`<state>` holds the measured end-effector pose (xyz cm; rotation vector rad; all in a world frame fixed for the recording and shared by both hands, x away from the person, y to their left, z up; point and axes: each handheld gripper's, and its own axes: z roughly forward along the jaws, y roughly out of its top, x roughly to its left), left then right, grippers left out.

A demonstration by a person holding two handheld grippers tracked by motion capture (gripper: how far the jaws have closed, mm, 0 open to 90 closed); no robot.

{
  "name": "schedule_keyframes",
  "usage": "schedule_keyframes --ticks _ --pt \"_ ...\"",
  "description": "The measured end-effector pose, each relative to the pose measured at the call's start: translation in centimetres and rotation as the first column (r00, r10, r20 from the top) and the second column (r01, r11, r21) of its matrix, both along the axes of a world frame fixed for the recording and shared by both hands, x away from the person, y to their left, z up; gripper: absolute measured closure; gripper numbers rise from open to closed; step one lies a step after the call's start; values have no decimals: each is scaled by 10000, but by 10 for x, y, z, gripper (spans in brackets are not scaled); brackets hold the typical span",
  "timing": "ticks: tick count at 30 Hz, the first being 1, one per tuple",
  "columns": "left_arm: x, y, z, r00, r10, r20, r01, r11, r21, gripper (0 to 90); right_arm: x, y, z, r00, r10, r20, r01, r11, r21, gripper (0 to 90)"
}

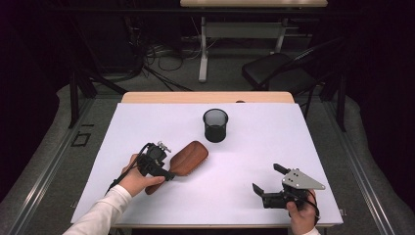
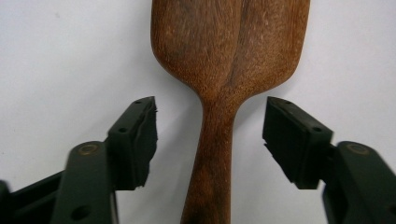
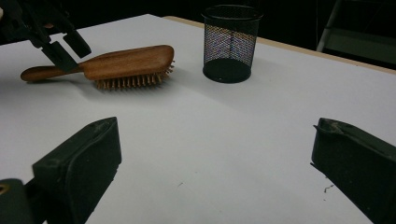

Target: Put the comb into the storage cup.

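Two grippers at the near edge, a hairbrush about to be taken.

Nearest, by the tabletop's near right corner: right gripper (image 1: 266, 182), jaws spread wide with nothing between them, parked clear of the work and aimed toward the brush. Toward the near left: left gripper (image 2: 210, 135), jaws likewise parted, straddling the narrow neck of the wooden hairbrush (image 1: 185, 160) without touching it, probably lined up there because the handle is the slimmest spot to clamp. Brush lying bristles-down, left of centre. Farther back, near the middle toward the far edge: black mesh cup (image 1: 215, 125), upright and apparently empty, well apart from the brush, possibly its destination.
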<state>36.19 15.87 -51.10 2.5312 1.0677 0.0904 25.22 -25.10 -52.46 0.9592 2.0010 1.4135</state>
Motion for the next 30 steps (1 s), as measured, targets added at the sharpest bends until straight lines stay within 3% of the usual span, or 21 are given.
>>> schedule_keyframes --ticks 11,17,25,30 --pt "0 -4 -3 9998 46 -170 -44 9999 114 474 0 0 0 10000 11 -22 -11 10000 -3 13" --pt "-1 -6 -4 9992 -375 -146 379 9988 314 526 0 0 0 10000 35 -24 -35 10000 -12 14" --pt "-1 -9 -8 9980 -569 -274 585 9963 633 592 0 0 0 10000 50 -26 -50 10000 -16 16" --pt "-1 -12 -11 9973 -720 -137 730 9936 861 621 0 0 0 10000 51 -35 -51 10000 -9 17"
